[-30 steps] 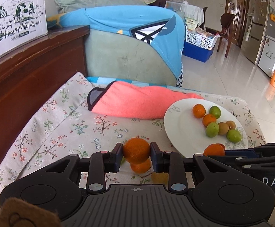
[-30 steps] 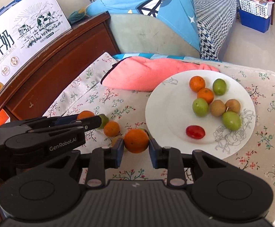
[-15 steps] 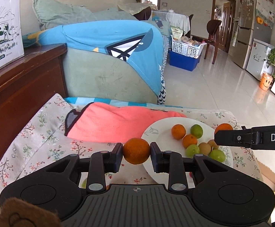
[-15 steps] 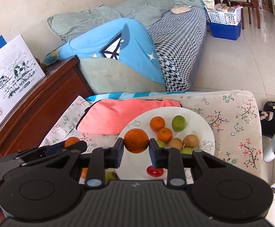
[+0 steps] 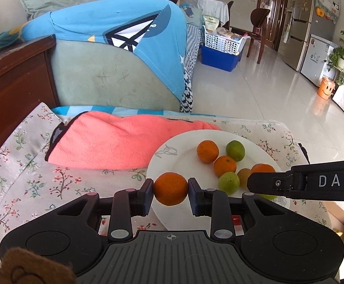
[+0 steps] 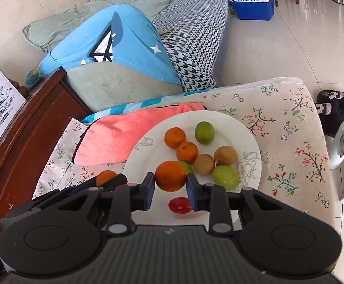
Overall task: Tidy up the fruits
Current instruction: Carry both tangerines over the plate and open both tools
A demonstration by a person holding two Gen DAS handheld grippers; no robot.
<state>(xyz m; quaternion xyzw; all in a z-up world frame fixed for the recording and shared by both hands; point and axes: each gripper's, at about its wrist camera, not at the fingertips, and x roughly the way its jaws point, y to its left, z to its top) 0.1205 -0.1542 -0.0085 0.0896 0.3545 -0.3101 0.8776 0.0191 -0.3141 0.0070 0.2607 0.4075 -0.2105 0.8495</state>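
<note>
A white plate [image 5: 183, 163] [image 6: 231, 127] lies on the flowered cloth and holds several fruits: two oranges [image 6: 174, 137], green ones [image 6: 204, 129], brown ones [image 6: 225, 155] and a red one [image 6: 179, 205]. My left gripper [image 5: 170, 188] is shut on an orange [image 5: 170, 188], held over the plate's near left rim. My right gripper [image 6: 170, 176] is shut on another orange [image 6: 170, 176], held above the plate's near side. In the left wrist view the right gripper's finger [image 5: 302, 181] reaches in from the right with its orange [image 5: 263, 167]. The left gripper's orange [image 6: 106, 177] shows at the lower left of the right wrist view.
A pink towel [image 5: 115, 139] lies folded behind the plate on the left. A dark wooden cabinet [image 5: 13, 71] borders the left side, a sofa with a blue cover [image 5: 115, 30] stands behind. The cushion's right edge drops to a tiled floor [image 5: 266, 99]; slippers [image 6: 337, 108] lie there.
Both grippers have carried their oranges rightward from the cloth to above the plate. The loose fruits on the cloth have dropped out of view. Both grips are unchanged.
</note>
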